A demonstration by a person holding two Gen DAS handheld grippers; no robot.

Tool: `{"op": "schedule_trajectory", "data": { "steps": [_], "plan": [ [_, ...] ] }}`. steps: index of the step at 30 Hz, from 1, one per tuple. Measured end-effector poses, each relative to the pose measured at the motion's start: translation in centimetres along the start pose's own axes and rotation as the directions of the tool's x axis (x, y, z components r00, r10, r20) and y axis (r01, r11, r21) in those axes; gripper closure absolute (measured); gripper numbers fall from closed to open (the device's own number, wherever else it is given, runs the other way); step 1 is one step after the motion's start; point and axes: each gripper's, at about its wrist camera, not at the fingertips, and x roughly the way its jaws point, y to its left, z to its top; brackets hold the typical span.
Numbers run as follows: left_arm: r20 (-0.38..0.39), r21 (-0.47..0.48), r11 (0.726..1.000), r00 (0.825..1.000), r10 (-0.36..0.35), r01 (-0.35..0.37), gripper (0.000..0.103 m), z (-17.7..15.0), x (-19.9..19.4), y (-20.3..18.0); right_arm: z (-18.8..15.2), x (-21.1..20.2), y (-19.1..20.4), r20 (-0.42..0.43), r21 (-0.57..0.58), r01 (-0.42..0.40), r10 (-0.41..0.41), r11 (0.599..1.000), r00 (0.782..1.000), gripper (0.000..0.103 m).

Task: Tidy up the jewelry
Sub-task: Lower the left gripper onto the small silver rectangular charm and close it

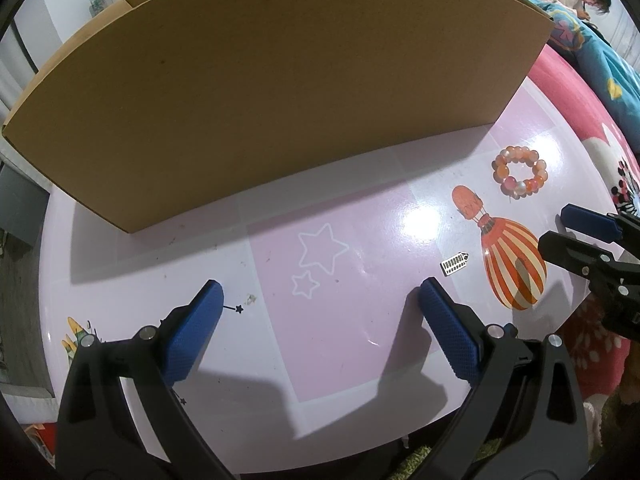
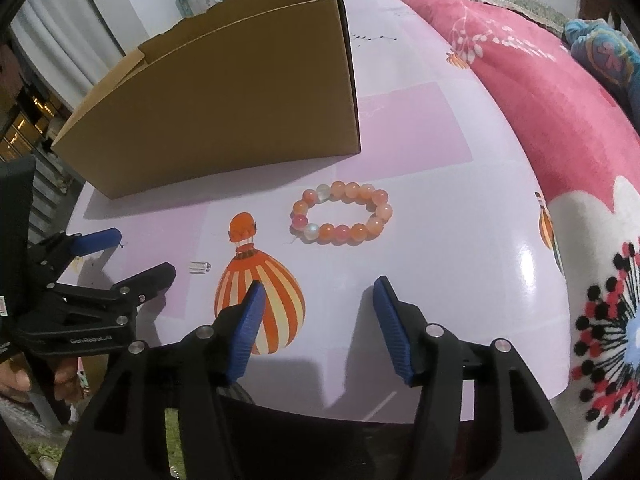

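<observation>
a bracelet (image 2: 342, 213) of round orange, pink and milky beads is lying flat in an oval loop on the lilac table (image 2: 460, 240), near its right edge, just past a printed balloon and right of the cardboard box (image 2: 224, 112). a small silver charm (image 1: 454, 266) is lying beside the balloon. the right gripper (image 2: 318, 320) and left gripper (image 1: 320, 312) are both hanging spread wide, pinching nothing

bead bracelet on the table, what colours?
The bead bracelet is mostly orange and peach, with a few pink and pale translucent beads. Clearest in the right wrist view.
</observation>
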Motion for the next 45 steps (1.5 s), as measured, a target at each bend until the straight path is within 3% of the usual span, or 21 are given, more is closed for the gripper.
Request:
{"op": "schedule_trajectory", "data": {
  "steps": [8, 13, 16, 19, 22, 26, 33, 38, 41, 45],
  "plan": [
    [0.006, 0.003, 1.0, 1.0, 0.004, -0.004, 0.007, 0.4, 0.2, -0.3, -0.1, 0.1, 0.1, 0.001, 0.004, -0.006, 0.006, 1.0, 1.0, 0.046],
    [0.05, 0.057, 0.998, 0.998, -0.024, 0.021, 0.007, -0.2, -0.2, 0.2, -0.1, 0.2, 0.1, 0.005, 0.007, -0.007, 0.007, 1.0, 1.0, 0.046],
    [0.097, 0.069, 0.996, 0.993, -0.069, 0.062, 0.008, -0.5, -0.6, 0.7, -0.2, 0.1, 0.1, 0.009, 0.014, -0.008, 0.007, 1.0, 1.0, 0.046],
    [0.174, 0.08, 0.982, 0.967, -0.185, 0.173, 0.009, -0.9, -2.1, 1.0, -0.2, 0.1, -0.1, 0.013, 0.019, -0.011, 0.011, 1.0, 1.0, 0.046],
    [0.214, 0.136, 0.96, 0.939, -0.27, 0.245, 0.022, -0.9, -3.0, 0.1, -0.2, 0.1, -0.1, 0.021, 0.03, -0.019, 0.019, 0.999, 1.0, 0.046],
    [0.198, 0.225, 0.928, 0.919, -0.341, 0.296, 0.048, -0.8, -2.9, -1.9, -0.3, 0.0, -0.2, 0.03, 0.032, -0.03, 0.029, 0.999, 0.999, 0.046],
    [0.149, 0.375, 0.89, 0.931, -0.333, 0.259, 0.076, -1.2, -1.8, -4.4, -0.4, -0.1, -0.8, 0.038, 0.033, -0.065, 0.064, 0.997, 0.997, 0.046],
    [0.087, 0.478, 0.847, 0.947, -0.309, 0.233, 0.081, -0.6, -0.9, -4.9, -0.5, -0.2, -1.2, 0.049, 0.04, -0.084, 0.082, 0.996, 0.995, 0.046],
    [0.051, 0.538, 0.811, 0.951, -0.304, 0.23, 0.081, -0.4, -0.7, -5.2, -0.5, -0.2, -1.4, 0.054, 0.044, -0.096, 0.094, 0.994, 0.994, 0.046],
    [0.005, 0.569, 0.784, 0.952, -0.306, 0.249, 0.082, 0.0, -0.5, -5.1, -0.4, -0.2, -1.6, 0.057, 0.048, -0.108, 0.105, 0.993, 0.993, 0.046]
  ]
}}
